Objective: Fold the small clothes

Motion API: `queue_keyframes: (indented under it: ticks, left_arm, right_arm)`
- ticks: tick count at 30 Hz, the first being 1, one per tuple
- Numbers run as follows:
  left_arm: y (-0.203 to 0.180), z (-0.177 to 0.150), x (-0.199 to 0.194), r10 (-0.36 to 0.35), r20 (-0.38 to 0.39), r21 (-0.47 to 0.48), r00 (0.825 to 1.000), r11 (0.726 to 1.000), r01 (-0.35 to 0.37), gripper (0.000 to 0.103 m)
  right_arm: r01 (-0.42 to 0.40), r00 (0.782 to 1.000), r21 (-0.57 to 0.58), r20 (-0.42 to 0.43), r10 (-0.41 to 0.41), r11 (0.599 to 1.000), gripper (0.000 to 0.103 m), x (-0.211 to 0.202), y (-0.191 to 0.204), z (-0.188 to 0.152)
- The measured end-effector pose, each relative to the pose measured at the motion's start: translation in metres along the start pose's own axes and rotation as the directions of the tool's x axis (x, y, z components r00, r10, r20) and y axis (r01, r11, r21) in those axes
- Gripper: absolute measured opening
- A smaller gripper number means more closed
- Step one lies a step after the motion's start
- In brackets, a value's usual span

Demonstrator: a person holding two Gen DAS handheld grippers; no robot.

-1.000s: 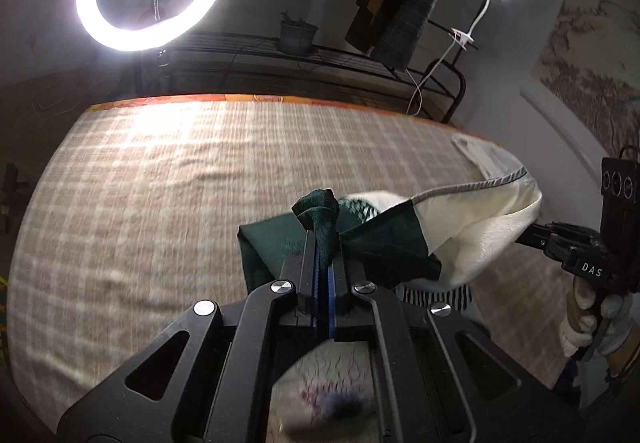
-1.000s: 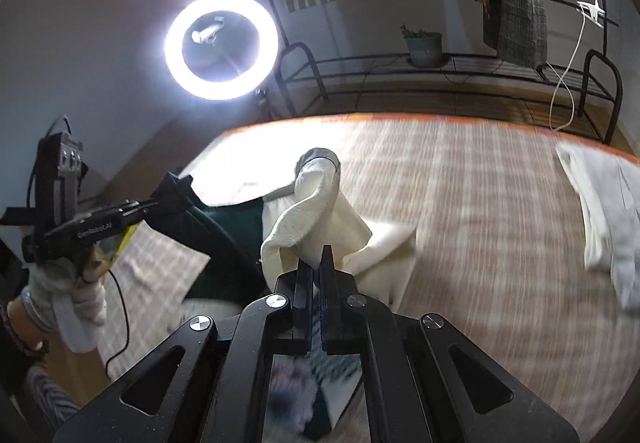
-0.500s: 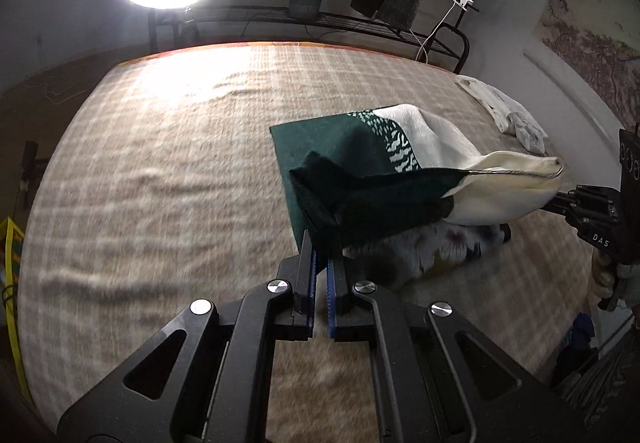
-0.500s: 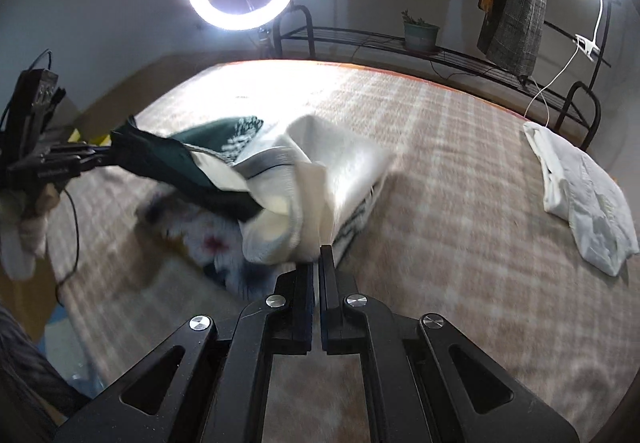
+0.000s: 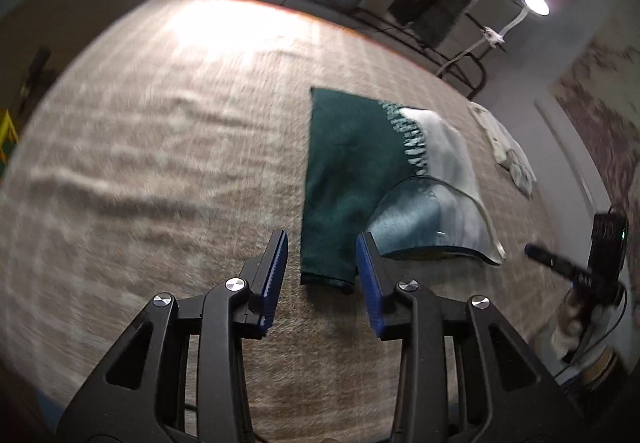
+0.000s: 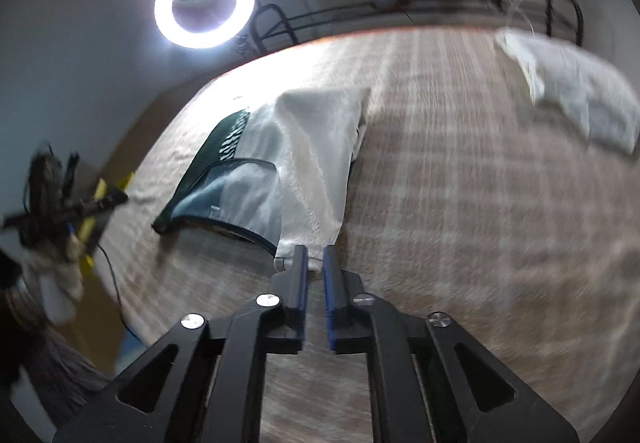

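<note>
Green-and-cream garment [image 5: 360,179] lies flat, folded, on checked bedspread [image 5: 160,163], at 12 to 1 o'clock from left gripper [image 5: 322,275].

Left gripper jaws just opened, stand wide, nothing between pads; green hem lies beyond tips.

Right gripper [image 6: 315,275] jaws just parted, narrow gap; cream corner [image 6: 304,255] at tips, pads seemingly not pressing.

Likely light, limp, slightly slippery; pinch at corners or hem edges. White garment [image 6: 580,99] lies well apart at 2 o'clock.

Bare checked cloth [image 5: 160,171] left of the folded garment [image 5: 344,179]; white clothes [image 6: 580,103] block far right.
</note>
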State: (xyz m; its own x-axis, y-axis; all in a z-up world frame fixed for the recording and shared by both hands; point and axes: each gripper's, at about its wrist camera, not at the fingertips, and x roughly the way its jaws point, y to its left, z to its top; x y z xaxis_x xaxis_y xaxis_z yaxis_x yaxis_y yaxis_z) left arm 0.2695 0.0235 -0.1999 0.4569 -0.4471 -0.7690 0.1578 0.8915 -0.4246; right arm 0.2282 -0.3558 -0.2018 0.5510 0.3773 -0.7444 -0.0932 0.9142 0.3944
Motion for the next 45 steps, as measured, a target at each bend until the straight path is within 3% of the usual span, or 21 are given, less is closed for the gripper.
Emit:
queue_keyframes:
  ticks: [1, 2, 8, 9, 10, 11, 12, 16, 18, 20, 22, 26, 33, 37, 45]
  left_arm:
    - [0.003, -0.001, 0.008, -0.004, -0.022, -0.025, 1.0, 1.0, 0.003, 0.035]
    - [0.005, -0.001, 0.014, -0.004, -0.035, -0.039, 0.999, 0.999, 0.002, 0.035]
    - [-0.004, 0.002, 0.029, 0.015, -0.043, -0.038, 0.999, 0.999, -0.017, 0.035]
    - [-0.009, 0.004, 0.029, 0.016, -0.036, -0.029, 0.999, 0.999, -0.017, 0.035]
    - [-0.012, 0.005, 0.029, 0.019, -0.031, -0.019, 0.999, 1.0, -0.019, 0.035]
    - [-0.017, 0.007, 0.029, 0.022, -0.024, -0.007, 0.999, 1.0, -0.022, 0.035]
    - [-0.023, 0.008, 0.029, 0.022, -0.017, 0.007, 1.0, 1.0, -0.022, 0.035]
    - [-0.043, 0.014, 0.031, 0.024, 0.007, 0.053, 1.0, 0.998, -0.025, 0.035]
    - [-0.055, 0.018, 0.037, 0.036, 0.016, 0.082, 0.999, 0.996, -0.037, 0.035]
    - [-0.064, 0.023, 0.044, 0.037, 0.015, 0.089, 0.999, 0.995, -0.038, 0.035]
    - [-0.071, 0.027, 0.05, 0.029, 0.016, 0.095, 0.999, 0.995, -0.031, 0.035]
    - [-0.087, 0.036, 0.061, 0.022, 0.023, 0.11, 0.999, 0.994, -0.025, 0.035]
    - [-0.101, 0.046, 0.09, 0.03, -0.008, 0.134, 1.0, 0.991, -0.029, 0.035]
    - [-0.098, 0.049, 0.102, 0.036, -0.019, 0.113, 0.999, 0.993, -0.033, 0.035]
    - [-0.089, 0.054, 0.119, 0.059, -0.029, 0.121, 0.998, 0.991, -0.055, 0.035]
  right_arm:
    - [-0.016, 1.0, 0.03, -0.016, 0.017, 0.999, 0.038, 0.006, -0.003, 0.0]
    - [-0.033, 0.999, 0.059, -0.023, 0.034, 0.998, 0.047, 0.011, -0.006, -0.001]
    - [-0.154, 0.984, 0.232, -0.05, 0.17, 0.96, 0.046, 0.045, -0.024, -0.003]
    - [-0.174, 0.981, 0.251, -0.045, 0.191, 0.952, 0.042, 0.049, -0.026, -0.002]
    - [-0.194, 0.977, 0.267, -0.038, 0.212, 0.944, 0.027, 0.051, -0.027, -0.002]
    - [-0.201, 0.975, 0.278, -0.032, 0.218, 0.939, 0.005, 0.051, -0.027, -0.001]
    - [-0.194, 0.978, 0.282, -0.012, 0.206, 0.939, 0.004, 0.046, -0.026, 0.001]
    - [-0.152, 0.987, 0.185, 0.081, 0.139, 0.971, 0.004, 0.006, -0.004, 0.013]
    - [-0.023, 0.999, 0.068, 0.045, 0.02, 0.997, 0.004, 0.003, 0.013, 0.013]
    - [0.028, 0.999, -0.004, -0.028, -0.028, 1.0, 0.008, 0.013, 0.022, 0.011]
    - [0.041, 0.996, -0.004, -0.075, -0.041, 0.999, 0.01, 0.022, 0.024, 0.011]
    - [0.119, 0.993, -0.034, -0.008, -0.119, 0.992, 0.01, 0.02, 0.033, 0.026]
    - [0.08, 0.992, -0.074, 0.108, -0.072, 0.994, 0.01, 0.031, 0.048, 0.08]
    - [0.042, 0.996, -0.162, 0.087, -0.028, 0.986, 0.01, 0.066, 0.07, 0.106]
    - [0.052, 0.998, -0.255, 0.031, -0.045, 0.966, 0.009, 0.144, 0.085, 0.133]
